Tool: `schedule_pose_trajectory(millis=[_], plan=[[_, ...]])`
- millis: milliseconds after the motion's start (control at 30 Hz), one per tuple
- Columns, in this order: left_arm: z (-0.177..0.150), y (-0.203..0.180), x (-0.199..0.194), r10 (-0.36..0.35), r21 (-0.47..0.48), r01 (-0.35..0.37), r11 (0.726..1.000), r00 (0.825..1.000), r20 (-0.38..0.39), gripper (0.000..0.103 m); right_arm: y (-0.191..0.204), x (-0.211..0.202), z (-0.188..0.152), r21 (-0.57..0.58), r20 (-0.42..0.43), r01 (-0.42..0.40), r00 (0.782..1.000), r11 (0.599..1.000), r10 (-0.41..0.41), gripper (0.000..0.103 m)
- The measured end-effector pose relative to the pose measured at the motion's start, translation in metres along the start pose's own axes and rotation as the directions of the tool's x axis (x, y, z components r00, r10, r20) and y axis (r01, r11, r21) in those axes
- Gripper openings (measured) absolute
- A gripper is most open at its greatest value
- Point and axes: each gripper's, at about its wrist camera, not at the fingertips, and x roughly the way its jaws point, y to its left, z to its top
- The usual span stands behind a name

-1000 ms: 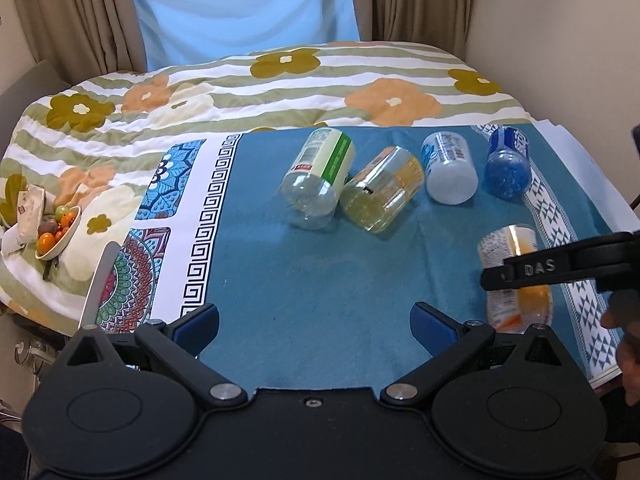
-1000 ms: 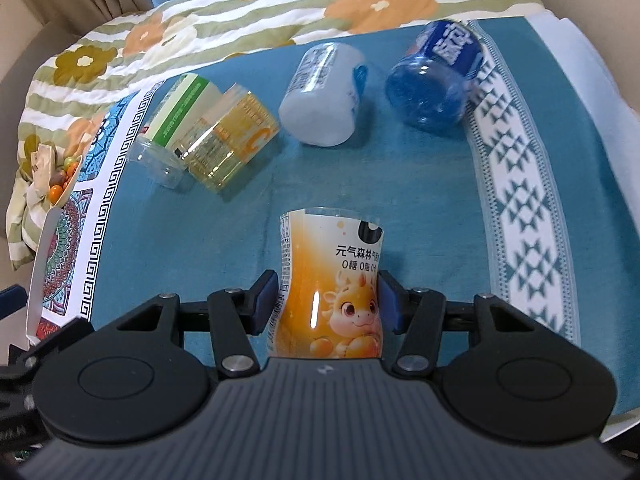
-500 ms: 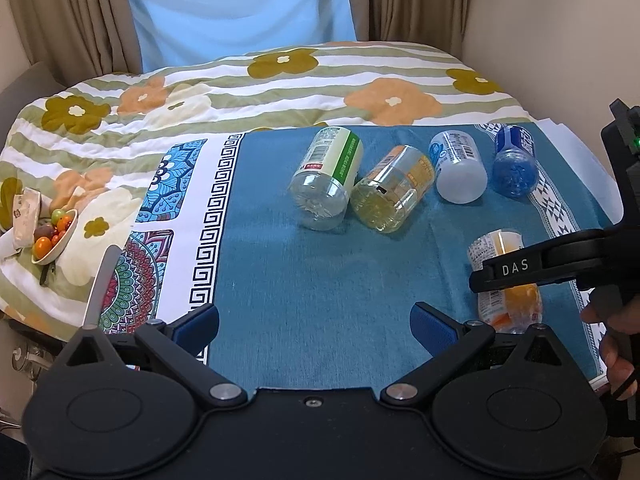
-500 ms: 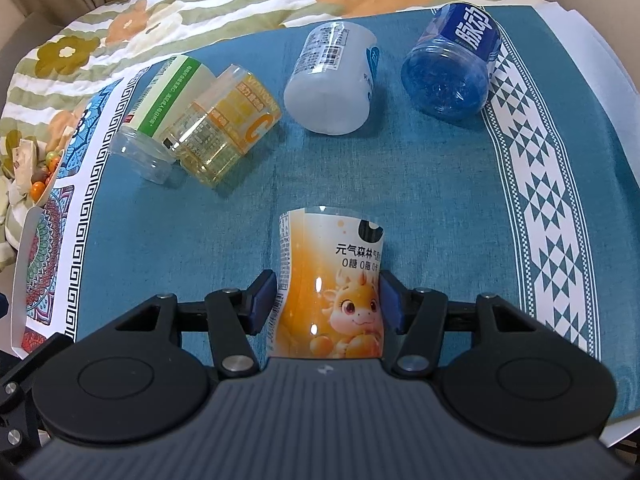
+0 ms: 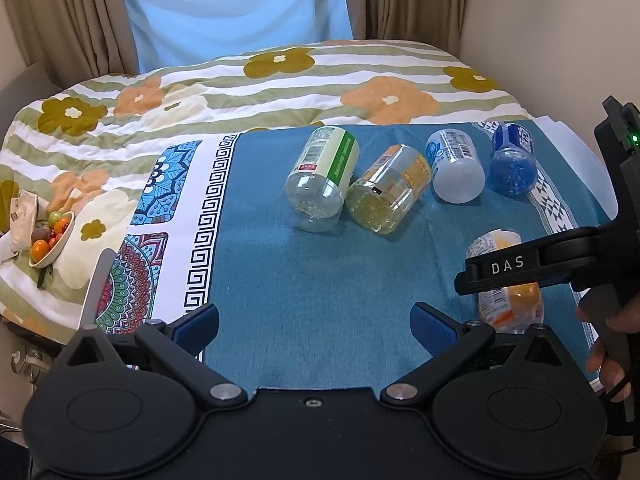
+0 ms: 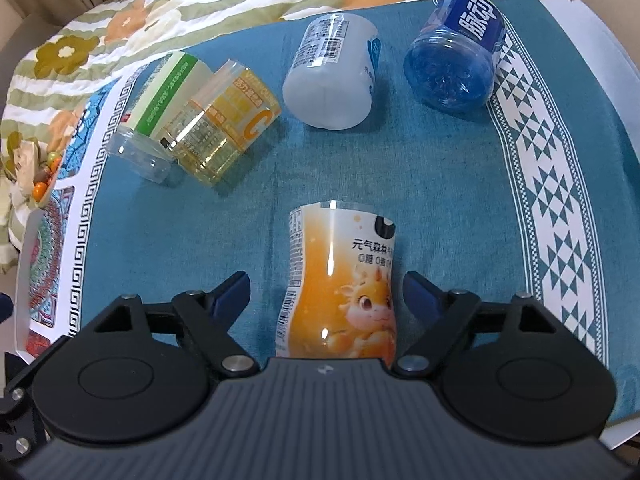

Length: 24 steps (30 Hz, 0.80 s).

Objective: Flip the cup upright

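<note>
Left camera looks along the bed (image 5: 280,92) from farther back, right camera sits close above the orange cup (image 6: 340,284), both see the lying bottles (image 5: 384,196)

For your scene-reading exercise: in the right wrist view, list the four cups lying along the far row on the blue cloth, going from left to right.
green-labelled clear cup → yellow cup → white cup → blue cup

Bedroom: quilted bed (image 5: 280,80), curtains (image 5: 72,12)
</note>
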Motion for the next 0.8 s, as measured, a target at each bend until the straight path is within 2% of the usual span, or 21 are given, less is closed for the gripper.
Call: schedule_pose_trajectory(millis=[233, 500, 667, 800], plan=[[0.006, -0.003, -0.003, -0.005, 0.009, 0.005, 1.000, 1.000, 0.005, 0.103, -0.005, -0.012, 0.005, 0.033, 0.019, -0.010, 1.000, 0.999, 0.010, 0.100], [0.029, -0.019, -0.020, -0.039, 0.034, 0.039, 0.999, 0.999, 0.002, 0.103, -0.034, -0.080, 0.012, 0.079, 0.122, -0.042, 0.992, 0.996, 0.032, 0.103], [0.054, -0.044, -0.017, -0.092, 0.033, 0.092, 0.995, 0.996, -0.021, 0.103, -0.062, -0.115, 0.010, 0.050, 0.166, 0.028, 0.986, 0.998, -0.036, 0.103], [0.071, -0.072, -0.004, -0.109, 0.062, 0.113, 0.992, 0.992, -0.057, 0.103, -0.088, -0.123, 0.000, -0.008, 0.160, 0.090, 0.983, 0.996, -0.088, 0.103]])
